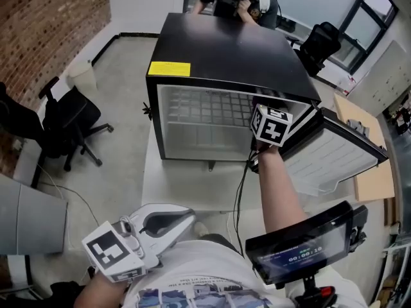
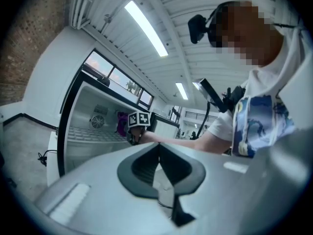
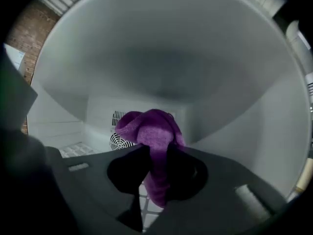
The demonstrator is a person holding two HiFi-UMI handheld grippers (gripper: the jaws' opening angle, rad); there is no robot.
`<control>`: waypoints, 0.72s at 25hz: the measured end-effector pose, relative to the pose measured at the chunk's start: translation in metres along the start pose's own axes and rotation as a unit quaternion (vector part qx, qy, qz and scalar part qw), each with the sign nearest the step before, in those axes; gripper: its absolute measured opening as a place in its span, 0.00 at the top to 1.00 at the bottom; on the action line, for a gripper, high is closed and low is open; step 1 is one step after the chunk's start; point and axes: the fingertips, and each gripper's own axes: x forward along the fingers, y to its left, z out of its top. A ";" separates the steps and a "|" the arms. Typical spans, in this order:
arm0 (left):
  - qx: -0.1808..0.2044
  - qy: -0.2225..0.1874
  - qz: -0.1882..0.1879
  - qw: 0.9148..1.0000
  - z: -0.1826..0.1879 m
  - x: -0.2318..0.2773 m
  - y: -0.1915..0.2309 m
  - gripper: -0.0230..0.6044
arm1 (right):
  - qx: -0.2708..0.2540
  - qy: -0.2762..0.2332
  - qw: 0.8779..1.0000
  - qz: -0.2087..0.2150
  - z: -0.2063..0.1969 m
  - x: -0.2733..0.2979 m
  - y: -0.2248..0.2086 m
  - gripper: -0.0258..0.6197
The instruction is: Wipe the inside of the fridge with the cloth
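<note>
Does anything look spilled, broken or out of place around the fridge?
Nothing stands out. The fridge has its door open and its wire shelf in place, and the right gripper holds the purple cloth inside. No spill or damage shows.

Head view: right claw (image 1: 267,111) tips, cloth (image 3: 155,131) hidden, probably deep inside fridge (image 1: 225,50).

Surroundings: red brick wall (image 1: 45,24) at left; black office chair (image 1: 67,124) on concrete floor (image 1: 119,76) near it; second black chair (image 1: 319,43) by far-right windows; tan cardboard sheet (image 1: 372,185) at right; grey cabinet (image 1: 29,220) lower left; ceiling strip lights (image 2: 146,28) overhead.
</note>
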 end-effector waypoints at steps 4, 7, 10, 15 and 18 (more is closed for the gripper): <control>-0.002 -0.001 0.020 1.000 0.001 0.009 0.006 0.95 | -0.005 0.034 0.999 0.029 -0.011 0.023 0.015 0.84; -0.007 -0.015 0.024 1.000 0.008 0.017 0.010 0.95 | -0.010 0.044 0.997 0.058 -0.014 0.030 0.033 0.84; -0.003 -0.009 0.033 0.999 0.008 0.025 0.013 0.95 | -0.014 0.051 0.994 0.092 -0.016 0.032 0.056 0.84; 0.001 -0.004 0.046 0.999 0.007 0.035 0.016 0.95 | -0.035 0.050 0.987 0.147 -0.010 0.035 0.100 0.84; 0.003 -0.006 0.054 0.998 0.008 0.036 0.017 0.95 | -0.038 0.053 0.981 0.183 -0.006 0.037 0.131 0.84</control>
